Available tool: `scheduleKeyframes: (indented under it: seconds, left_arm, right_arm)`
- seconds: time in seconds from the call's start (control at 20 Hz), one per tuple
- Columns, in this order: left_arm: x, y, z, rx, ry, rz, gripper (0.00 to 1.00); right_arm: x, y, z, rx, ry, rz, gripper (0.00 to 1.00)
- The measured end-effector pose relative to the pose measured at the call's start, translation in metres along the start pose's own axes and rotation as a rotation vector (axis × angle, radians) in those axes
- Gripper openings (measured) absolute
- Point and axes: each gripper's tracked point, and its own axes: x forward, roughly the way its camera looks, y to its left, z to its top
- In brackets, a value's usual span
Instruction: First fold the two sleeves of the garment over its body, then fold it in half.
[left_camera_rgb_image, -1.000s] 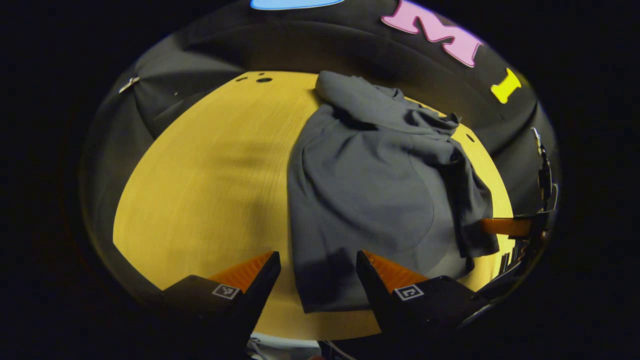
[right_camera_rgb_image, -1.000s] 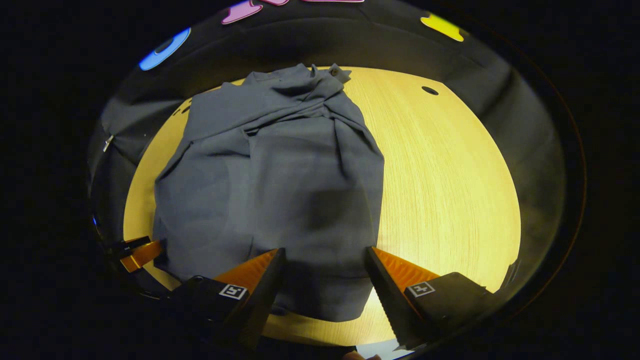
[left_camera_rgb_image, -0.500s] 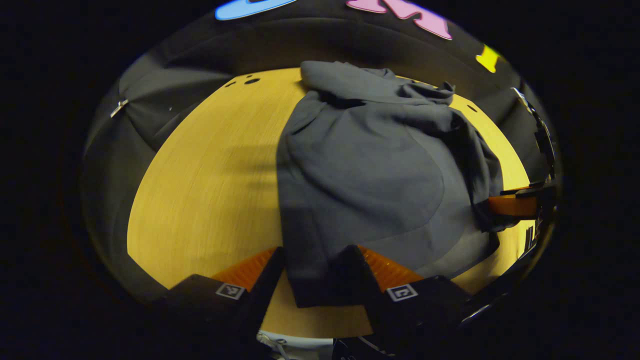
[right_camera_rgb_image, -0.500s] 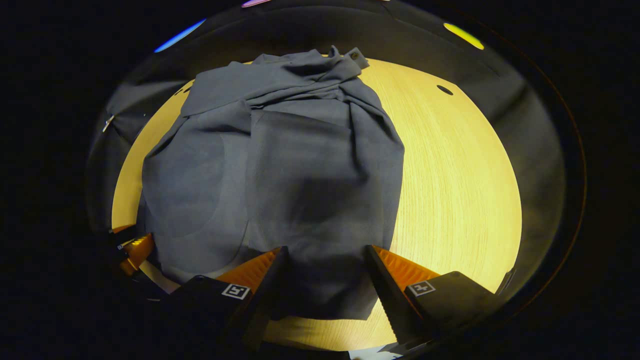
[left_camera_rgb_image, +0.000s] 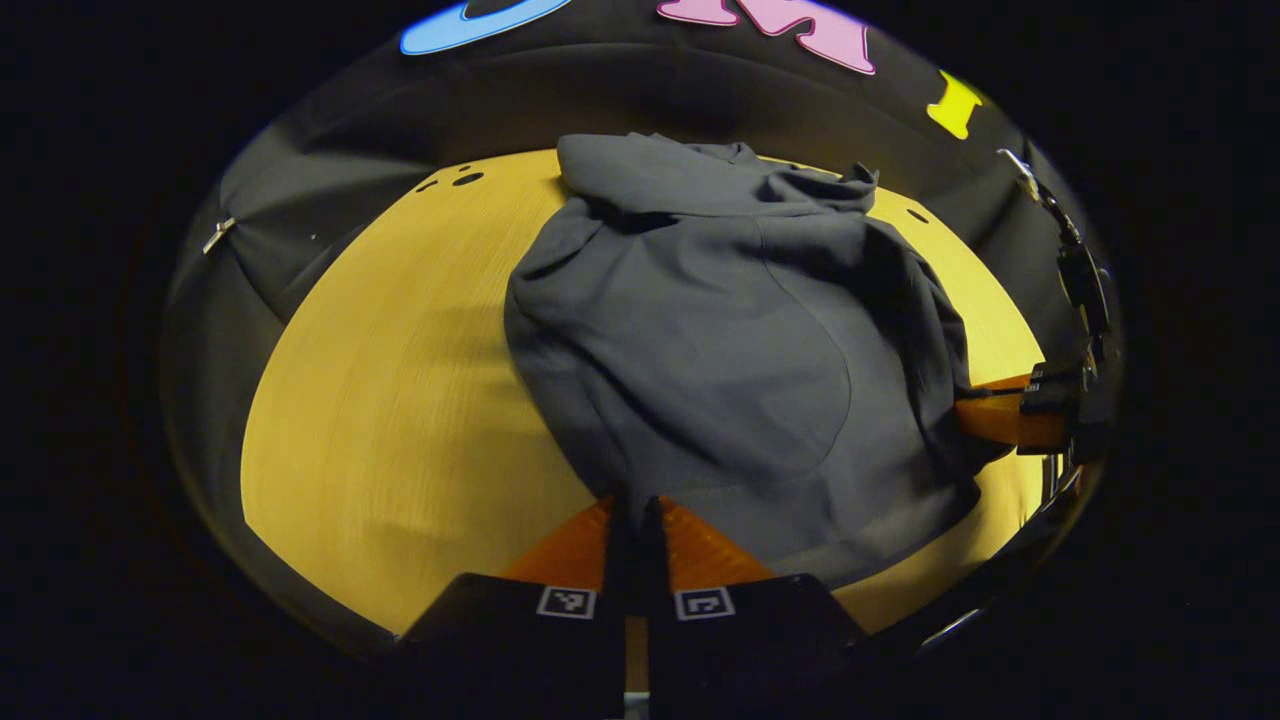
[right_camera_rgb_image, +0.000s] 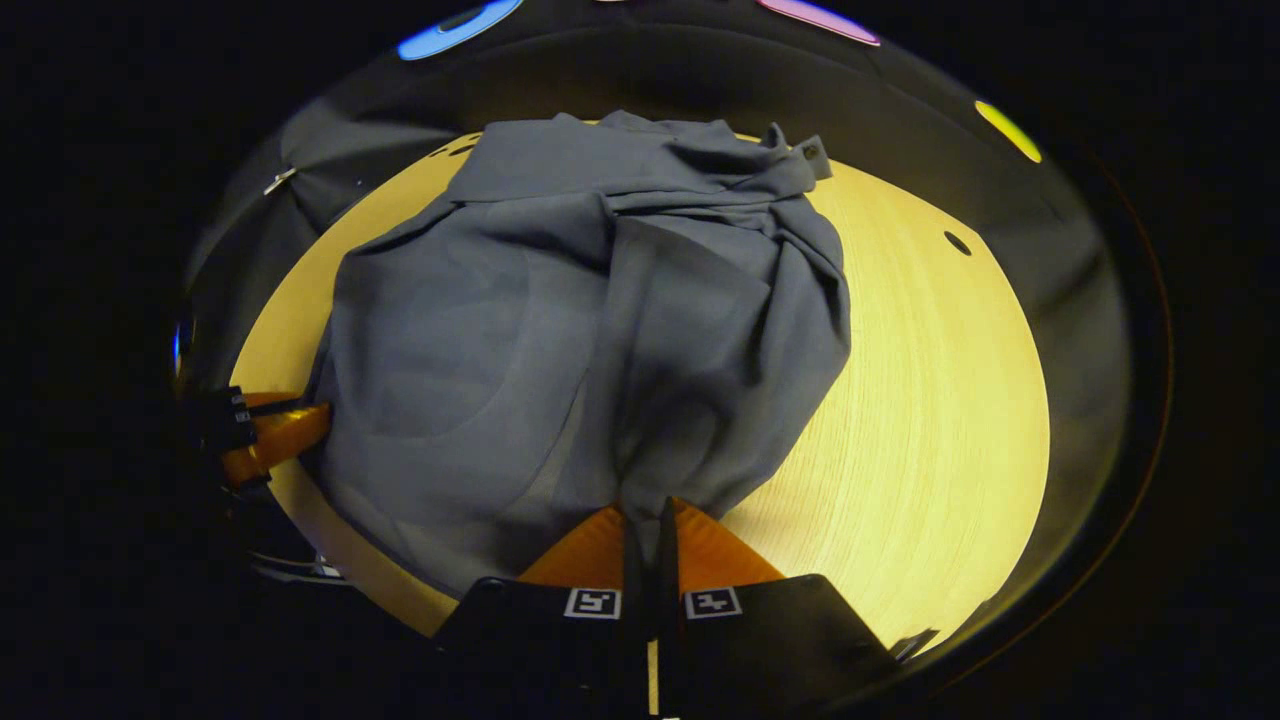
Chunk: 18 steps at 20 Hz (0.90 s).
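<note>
A dark grey garment lies on the yellow wooden table, with its sleeves laid over its body and its collar bunched at the far end. My left gripper is shut on the near hem at the garment's left corner. In the right gripper view the same garment spreads ahead, and my right gripper is shut on the near hem at its right corner. The cloth rises in folds from both pinches. The right gripper's orange finger shows at the right edge of the left gripper view. The left gripper's orange finger shows at the left of the right gripper view.
The table has bare wood to the right of the garment in the right gripper view and to the left of it in the left gripper view. Small dark holes mark the table's far edge. Black cloth walls surround the table.
Both grippers went from open around the near hem to shut on it. The hem has gathered and lifted at both corners, pulling the cloth into folds.
</note>
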Motion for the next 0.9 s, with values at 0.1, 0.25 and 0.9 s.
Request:
scheduleKeyframes:
  seconds: [0.1,0.25,0.9]
  left_arm:
    - [-0.001,-0.001,0.000,0.000,-0.006,-0.012,0.06]
    - [-0.010,0.007,0.006,-0.042,-0.045,-0.001,0.05]
    - [-0.072,0.002,0.112,-0.077,-0.313,-0.051,0.06]
  right_arm:
    - [0.000,0.000,-0.001,0.022,0.002,0.016,0.08]
    - [-0.005,-0.005,0.003,0.091,-0.007,0.037,0.08]
    - [-0.056,-0.014,0.063,0.189,-0.193,0.063,0.08]
